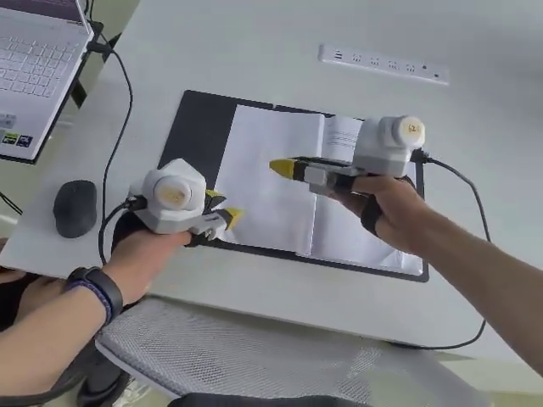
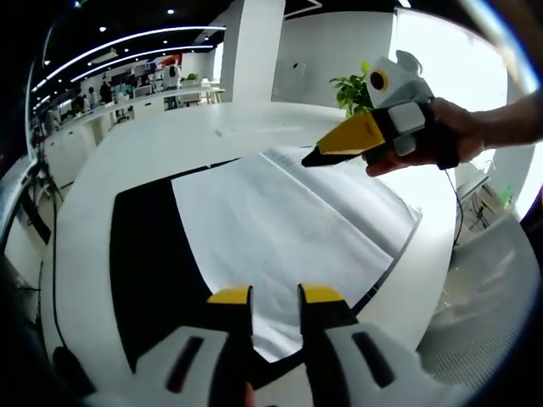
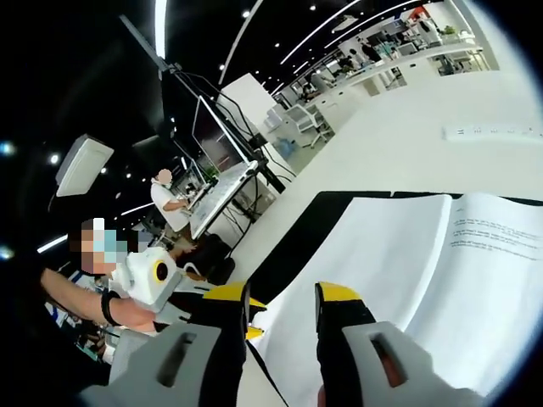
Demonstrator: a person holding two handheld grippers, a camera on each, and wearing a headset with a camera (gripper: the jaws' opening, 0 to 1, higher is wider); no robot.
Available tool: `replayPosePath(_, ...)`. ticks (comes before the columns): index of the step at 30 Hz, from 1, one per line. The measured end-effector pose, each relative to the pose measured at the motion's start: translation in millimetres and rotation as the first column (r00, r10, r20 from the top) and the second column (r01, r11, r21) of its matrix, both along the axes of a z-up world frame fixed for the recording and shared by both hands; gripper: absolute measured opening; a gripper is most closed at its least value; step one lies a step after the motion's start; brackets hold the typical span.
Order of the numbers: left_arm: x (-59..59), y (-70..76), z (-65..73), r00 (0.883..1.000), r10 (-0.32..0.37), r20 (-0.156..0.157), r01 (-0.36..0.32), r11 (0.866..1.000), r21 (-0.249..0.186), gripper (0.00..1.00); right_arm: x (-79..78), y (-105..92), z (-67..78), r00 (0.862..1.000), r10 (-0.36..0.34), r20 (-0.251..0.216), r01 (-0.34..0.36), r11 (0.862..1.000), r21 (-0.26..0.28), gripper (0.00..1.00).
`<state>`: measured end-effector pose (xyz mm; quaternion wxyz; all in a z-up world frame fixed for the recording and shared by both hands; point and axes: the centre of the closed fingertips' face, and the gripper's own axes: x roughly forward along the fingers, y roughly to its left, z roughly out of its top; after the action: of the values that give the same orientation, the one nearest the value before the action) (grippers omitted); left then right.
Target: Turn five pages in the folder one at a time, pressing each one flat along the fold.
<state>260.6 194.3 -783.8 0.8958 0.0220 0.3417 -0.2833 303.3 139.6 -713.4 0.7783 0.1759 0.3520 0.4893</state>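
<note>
Folder (image 1: pixel 199 127), flat and black, smooth white rectangular pages (image 1: pixel 263 186)

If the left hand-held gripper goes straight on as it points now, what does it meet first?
Most likely the white paper page of the open black folder, though depth is unclear.

Legible text: none.
- Page (image 3: pixel 501 233), right side of the fold: several lines of black print near the top, too small to read in the right gripper view and a grey blur in the head view.
- Laptop (image 1: pixel 34 59): key legends too small to read.
- Stickers (image 1: pixel 14 129) on the laptop's front corner: coloured marks, wording unreadable.
</note>
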Motion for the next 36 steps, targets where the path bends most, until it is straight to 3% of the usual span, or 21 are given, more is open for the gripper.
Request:
replayPosePath(7, -0.6, -2.3, -16.2, 1.0, -0.004, -0.03, 0.004, 1.0, 0.013, 0.14, -1.1, -16.2, 8.3, 0.999, -0.039, 0.007, 0.039, 0.999, 0.01, 0.29)
replayPosePath(12, -5.1, -1.5, -26.2, 0.999, -0.018, -0.042, 0.02, 0.999, 0.048, 0.1, -2.0, -24.4, 9.3, 0.998, -0.056, 0.012, 0.056, 0.998, 0.009, 0.29)
replayPosePath(15, -2.5, 2.8, -24.3, 1.0, -0.022, -0.001, 0.022, 0.997, 0.077, 0.05, -2.8, -28.8, 7.2, 0.998, -0.064, 0.01, 0.063, 0.998, 0.006, 0.29)
replayPosePath(19, 0.7, 8.0, -24.7, 1.0, -0.021, 0.017, 0.019, 0.994, 0.112, 0.0, -3.6, -32.4, 2.0, 0.998, -0.069, 0.004, 0.069, 0.998, -0.001, 0.29)
replayPosePath(28, 0.8, 9.4, -25.3, 1.0, -0.012, 0.023, 0.01, 0.995, 0.101, 0.0, 2.2, -34.8, -8.4, 0.997, -0.073, -0.008, 0.073, 0.997, -0.012, 0.29)
replayPosePath(36, 1.4, 9.6, -25.7, 1.0, 0.013, 0.019, -0.014, 0.996, 0.084, 0.0, 7.1, -34.7, -22.5, 1.0, -0.01, 0.006, 0.011, 0.999, -0.048, 0.27)
